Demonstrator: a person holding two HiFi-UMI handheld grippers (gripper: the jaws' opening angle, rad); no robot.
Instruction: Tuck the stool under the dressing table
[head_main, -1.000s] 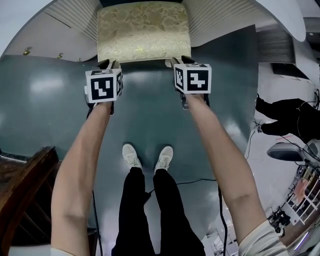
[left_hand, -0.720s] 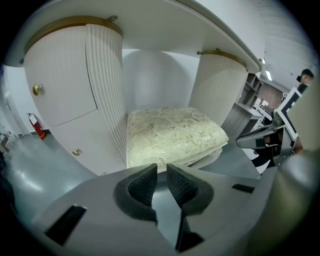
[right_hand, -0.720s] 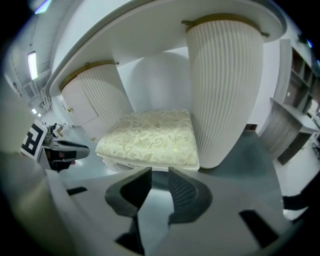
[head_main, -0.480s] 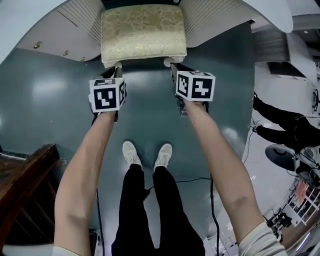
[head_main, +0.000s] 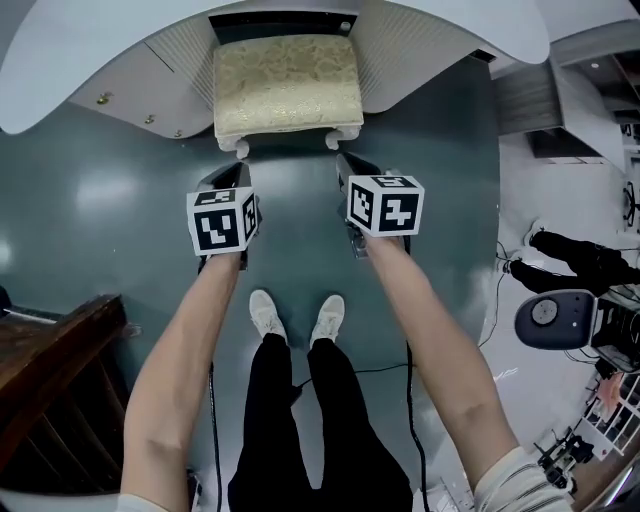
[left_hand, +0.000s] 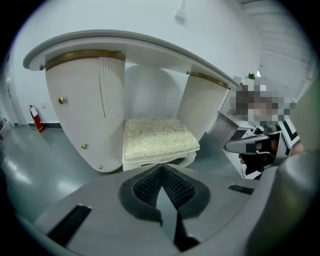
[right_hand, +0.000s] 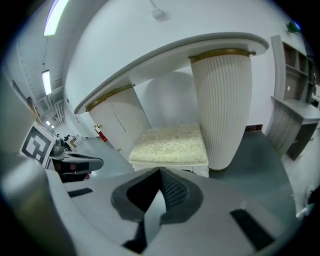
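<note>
Under the counter (head_main: 90, 50), between its two ribbed pedestals, the stool (head_main: 288, 85) stands on the grey-green floor (head_main: 290, 250). Its cushion front seems about level with the pedestal fronts, though the wide lens makes that hard to judge. Your left claw (left_hand: 161, 169) is clenched on nothing, pads meeting, and hangs clear of the stool. Your right claw (right_hand: 160, 172) has just been closing and is likewise clenched and empty, short of the stool's front legs.

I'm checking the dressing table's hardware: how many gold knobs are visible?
3, all on the left pedestal: upper knob, middle knob, lowest knob near the floor. Others may be hidden on the right pedestal.
</note>
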